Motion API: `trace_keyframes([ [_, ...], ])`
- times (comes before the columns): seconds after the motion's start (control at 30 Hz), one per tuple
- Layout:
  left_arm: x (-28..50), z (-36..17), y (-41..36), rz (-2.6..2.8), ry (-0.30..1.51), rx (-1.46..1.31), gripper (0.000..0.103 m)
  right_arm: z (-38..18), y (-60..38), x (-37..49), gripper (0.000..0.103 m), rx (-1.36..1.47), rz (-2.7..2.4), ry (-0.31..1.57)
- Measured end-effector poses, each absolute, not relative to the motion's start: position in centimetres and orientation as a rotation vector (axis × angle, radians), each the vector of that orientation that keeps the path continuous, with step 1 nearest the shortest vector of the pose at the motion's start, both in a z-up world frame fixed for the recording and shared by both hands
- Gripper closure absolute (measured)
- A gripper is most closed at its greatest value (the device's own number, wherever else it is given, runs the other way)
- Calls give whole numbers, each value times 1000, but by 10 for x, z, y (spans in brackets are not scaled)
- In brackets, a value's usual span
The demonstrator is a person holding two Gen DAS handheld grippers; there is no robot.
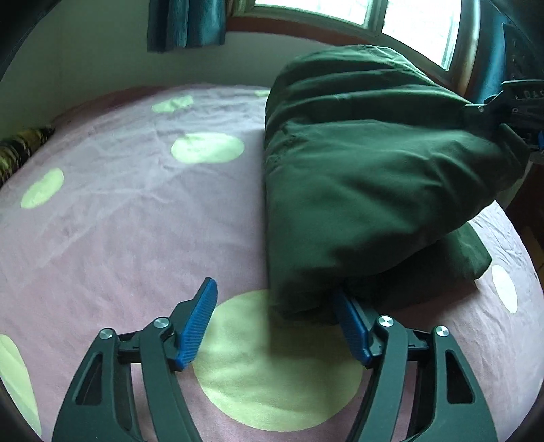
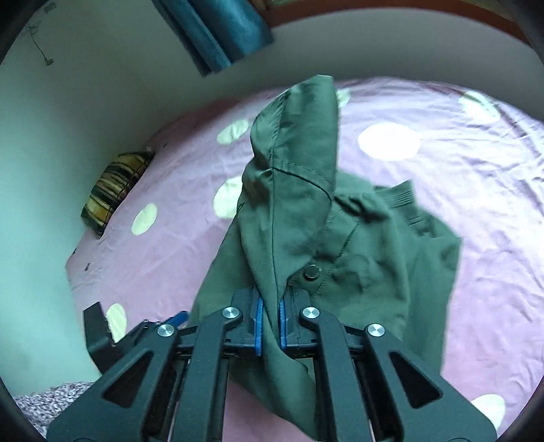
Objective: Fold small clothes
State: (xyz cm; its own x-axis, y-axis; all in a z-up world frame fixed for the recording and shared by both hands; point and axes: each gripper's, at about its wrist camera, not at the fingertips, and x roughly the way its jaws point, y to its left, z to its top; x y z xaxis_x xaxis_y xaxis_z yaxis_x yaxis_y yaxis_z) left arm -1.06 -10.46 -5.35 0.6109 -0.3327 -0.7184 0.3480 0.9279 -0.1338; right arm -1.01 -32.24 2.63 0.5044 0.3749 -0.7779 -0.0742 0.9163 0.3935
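Jaws of right gripper (image 2: 270, 319) clamped on green garment (image 2: 306, 210), angled downward; left gripper (image 1: 275, 323) spread.

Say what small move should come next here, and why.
Probably close the left gripper on the near edge of the green garment. Its jaws stand open with one finger tucked under the cloth, while the right gripper already pinches a fold, lifted off the bedsheet.

Soft daylight enters from the bright, overexposed glass window (image 1: 401, 20); fisheye bending darkens the corners; slight motion blur throughout.
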Motion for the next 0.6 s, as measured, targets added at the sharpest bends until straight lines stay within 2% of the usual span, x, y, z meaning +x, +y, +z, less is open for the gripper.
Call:
trace_keyframes([
  [0.3,-8,-57,-116,-452,836,67,31,-60,-394,-27,97,596,187,1077],
  [0.43,-4,-57,-113,-450,844,54,31,-54,-400,-41,93,673,206,1001],
  [0.47,-6,-57,-112,-449,846,50,31,-48,-403,-47,89,686,206,973],
  [0.53,-6,-58,-112,-442,853,49,31,-31,-410,-63,74,694,181,903],
  [0.6,-5,-59,-112,-443,861,45,31,-21,-418,-78,40,674,132,868],
])
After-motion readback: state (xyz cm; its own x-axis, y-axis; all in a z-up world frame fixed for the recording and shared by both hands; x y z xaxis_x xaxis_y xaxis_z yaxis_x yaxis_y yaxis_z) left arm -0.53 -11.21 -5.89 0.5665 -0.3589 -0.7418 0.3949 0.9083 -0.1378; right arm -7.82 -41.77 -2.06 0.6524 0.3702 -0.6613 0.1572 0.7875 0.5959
